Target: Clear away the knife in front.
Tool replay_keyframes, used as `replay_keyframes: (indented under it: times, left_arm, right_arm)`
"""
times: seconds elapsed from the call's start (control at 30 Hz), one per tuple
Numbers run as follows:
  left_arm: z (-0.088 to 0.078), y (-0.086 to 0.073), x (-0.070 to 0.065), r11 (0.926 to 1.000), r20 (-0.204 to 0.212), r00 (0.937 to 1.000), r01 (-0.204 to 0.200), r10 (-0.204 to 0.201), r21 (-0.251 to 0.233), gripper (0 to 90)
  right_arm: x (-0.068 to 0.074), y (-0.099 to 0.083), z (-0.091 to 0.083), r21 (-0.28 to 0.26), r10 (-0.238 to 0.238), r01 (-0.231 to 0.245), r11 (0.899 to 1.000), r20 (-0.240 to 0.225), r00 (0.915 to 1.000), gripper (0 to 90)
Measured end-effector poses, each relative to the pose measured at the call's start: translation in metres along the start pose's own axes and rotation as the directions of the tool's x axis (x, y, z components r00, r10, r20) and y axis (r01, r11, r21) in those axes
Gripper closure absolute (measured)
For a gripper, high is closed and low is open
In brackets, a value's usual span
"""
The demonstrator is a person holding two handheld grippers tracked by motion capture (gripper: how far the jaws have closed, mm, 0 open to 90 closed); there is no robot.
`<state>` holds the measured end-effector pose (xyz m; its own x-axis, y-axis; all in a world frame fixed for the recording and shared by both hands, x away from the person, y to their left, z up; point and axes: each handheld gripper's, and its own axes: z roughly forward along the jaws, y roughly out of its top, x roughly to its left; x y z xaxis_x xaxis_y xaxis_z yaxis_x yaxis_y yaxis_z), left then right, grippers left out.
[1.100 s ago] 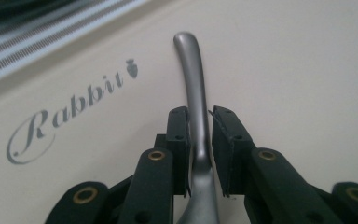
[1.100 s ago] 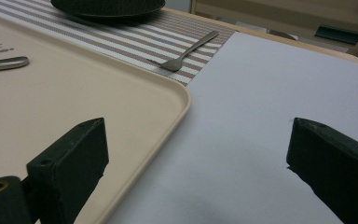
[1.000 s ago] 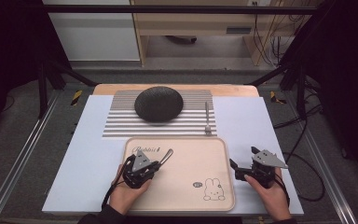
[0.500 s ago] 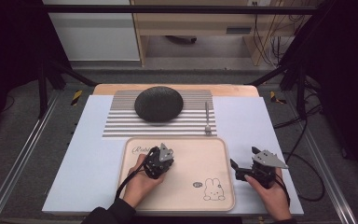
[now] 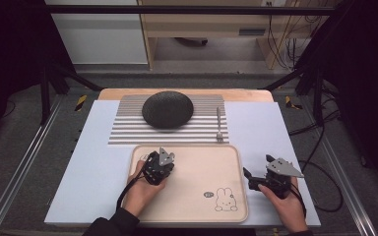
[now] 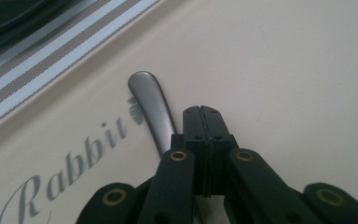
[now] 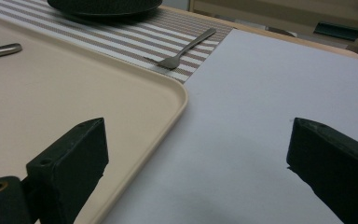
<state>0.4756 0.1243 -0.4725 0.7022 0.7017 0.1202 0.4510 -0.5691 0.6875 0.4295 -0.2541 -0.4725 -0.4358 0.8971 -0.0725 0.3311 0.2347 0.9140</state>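
A grey metal utensil handle (image 6: 151,105) lies flat on the beige tray (image 5: 202,169) beside the printed word "Rabbit". My left gripper (image 5: 161,158) (image 6: 200,112) is over the tray's far left part. Its jaws are pressed together with nothing between them, and the handle runs along their left side and under the linkage. My right gripper (image 5: 257,169) (image 7: 196,140) hovers open over the pale blue table cover just right of the tray, holding nothing. The handle's end (image 7: 0,50) also appears in the right gripper view.
A striped placemat (image 5: 128,129) lies beyond the tray, with a dark round domed dish (image 5: 167,109) on it and a fork (image 5: 218,125) (image 7: 182,51) at its right edge. A bunny print (image 5: 224,199) marks the tray's near right corner.
My left hand has shifted right and slightly away over the tray. The utensil that stuck out up-right from its jaws now lies under the gripper. The right hand has stayed still.
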Motion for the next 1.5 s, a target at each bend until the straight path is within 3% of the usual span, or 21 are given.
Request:
replay_keyframes:
  times: [0.23, 0.63, 1.03, 1.27, 1.5]
  left_arm:
    - [-0.009, -0.01, 0.016, 0.9989, -0.043, 0.9982, 0.042, -0.041, 0.018, 90.0]
    - [-0.022, -0.027, 0.033, 0.9953, -0.07, 0.9932, 0.094, -0.092, 0.022, 90.0]
    - [-0.033, -0.043, 0.053, 0.9867, -0.102, 0.9817, 0.162, -0.161, 0.007, 90.0]
    - [-0.037, -0.048, 0.056, 0.9841, -0.115, 0.9775, 0.178, -0.177, -0.001, 90.0]
    - [-0.036, -0.049, 0.056, 0.9865, -0.117, 0.9796, 0.162, -0.164, -0.02, 90.0]
  right_arm:
    - [0.001, 0.0, 0.0, 0.001, -0.009, 0.009, 1.0, -0.003, 1.0, 5.5]
    - [0.0, 0.0, 0.0, 0.001, -0.005, 0.005, 1.0, -0.003, 1.0, 5.5]
    - [0.0, 0.0, 0.0, 0.0, -0.006, 0.006, 1.0, -0.003, 1.0, 5.5]
    - [0.0, 0.0, 0.0, 0.0, -0.007, 0.007, 1.0, -0.005, 1.0, 5.5]
    - [0.0, 0.0, 0.0, -0.001, -0.004, 0.004, 1.0, -0.008, 1.0, 5.5]
